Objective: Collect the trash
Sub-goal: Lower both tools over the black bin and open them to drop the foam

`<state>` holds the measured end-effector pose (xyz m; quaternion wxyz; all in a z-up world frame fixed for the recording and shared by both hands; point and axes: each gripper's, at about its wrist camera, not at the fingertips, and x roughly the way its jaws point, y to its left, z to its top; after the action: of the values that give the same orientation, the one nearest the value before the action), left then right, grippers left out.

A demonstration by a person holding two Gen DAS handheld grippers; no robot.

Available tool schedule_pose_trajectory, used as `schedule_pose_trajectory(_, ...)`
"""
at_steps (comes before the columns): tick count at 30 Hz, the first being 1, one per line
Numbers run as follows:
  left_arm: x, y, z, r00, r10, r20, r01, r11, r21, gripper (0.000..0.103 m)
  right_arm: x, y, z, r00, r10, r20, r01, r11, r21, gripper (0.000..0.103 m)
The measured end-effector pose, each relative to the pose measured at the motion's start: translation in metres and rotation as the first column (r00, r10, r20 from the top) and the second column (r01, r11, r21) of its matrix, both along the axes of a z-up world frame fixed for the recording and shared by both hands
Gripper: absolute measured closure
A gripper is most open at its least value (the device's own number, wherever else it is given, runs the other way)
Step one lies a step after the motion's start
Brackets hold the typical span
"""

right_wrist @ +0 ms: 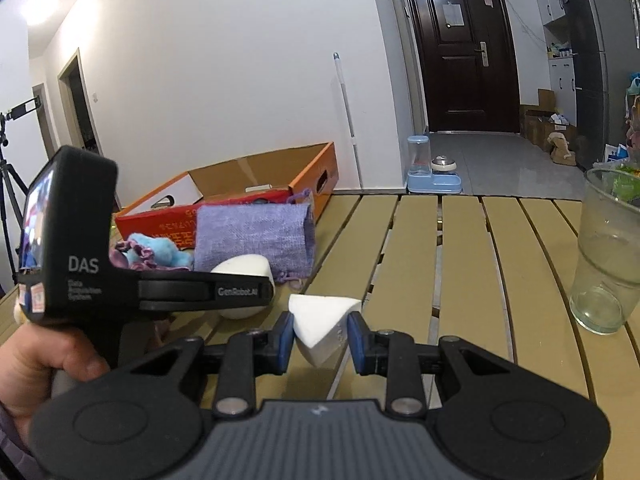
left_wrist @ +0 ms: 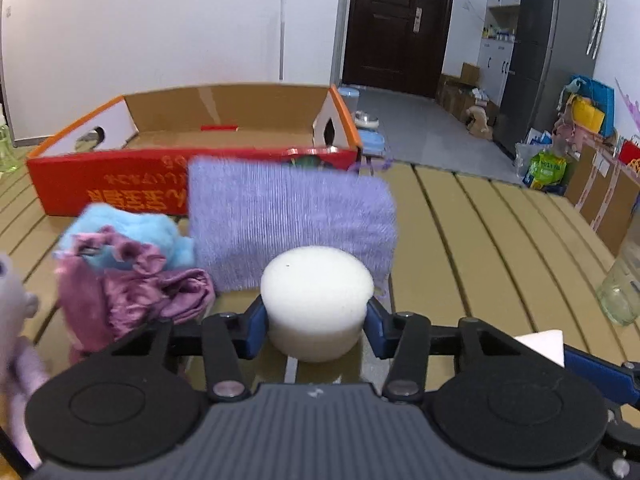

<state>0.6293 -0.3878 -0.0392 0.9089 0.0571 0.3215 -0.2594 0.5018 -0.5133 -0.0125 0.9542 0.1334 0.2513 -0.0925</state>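
foam fills both sets of fingers: the left gripper (left_wrist: 316, 320) pinches a round white foam puck (left_wrist: 317, 300), the right gripper (right_wrist: 320, 340) a white foam wedge (right_wrist: 322, 326) by its narrow end. the wedge could pivot out of that shallow grip, i judge, and the puck could squash and slip. both hands tilt gently down over the table (right_wrist: 460, 264); the red box (left_wrist: 120, 176) waits at eleven o'clock, behind a purple pouch (left_wrist: 288, 216).
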Motion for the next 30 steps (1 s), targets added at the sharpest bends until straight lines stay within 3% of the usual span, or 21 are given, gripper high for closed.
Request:
schedule_pose_trajectory(5,-0.042,0.035,0.037,0.997,-0.051,0.049,0.055,0.996,-0.070,0.054,-0.018,0.013,0.025,0.999,0.021,0.033,-0.020,1.000,-0.019,0.075)
schedule_pose_trajectory(9,-0.084,0.088,0.072,0.995,-0.049,0.085,0.061,0.988,-0.139,0.053,-0.034,0.032,0.050,0.997,0.059,0.059,-0.057,0.998,-0.033,0.074)
schedule_pose_trajectory(13,-0.127,0.151,0.090,0.995,0.003,0.101,0.011,0.991,-0.137,0.053,-0.050,0.069,0.073,0.987,0.139,0.085,-0.136,0.990,-0.036,0.074)
schedule_pose_trajectory(17,-0.166,0.231,0.100,0.985,0.113,0.133,-0.096,0.987,-0.130,0.053,-0.056,0.128,0.089,0.957,0.275,0.091,-0.272,0.961,-0.044,0.073)
schedule_pose_trajectory(23,-0.216,0.348,0.089,0.943,0.311,0.116,-0.297,0.947,-0.124,0.052,-0.056,0.232,0.091,0.873,0.483,0.069,-0.484,0.875,0.002,0.072)
schedule_pose_trajectory(26,-0.233,0.394,0.069,0.904,0.418,0.082,-0.411,0.907,-0.090,0.052,-0.057,0.287,0.083,0.805,0.592,0.044,-0.593,0.804,0.033,0.072)
schedule_pose_trajectory(30,-0.237,0.436,0.029,0.859,0.512,-0.022,-0.512,0.857,-0.052,0.052,-0.048,0.348,0.047,0.722,0.686,-0.094,-0.681,0.728,0.081,0.071)
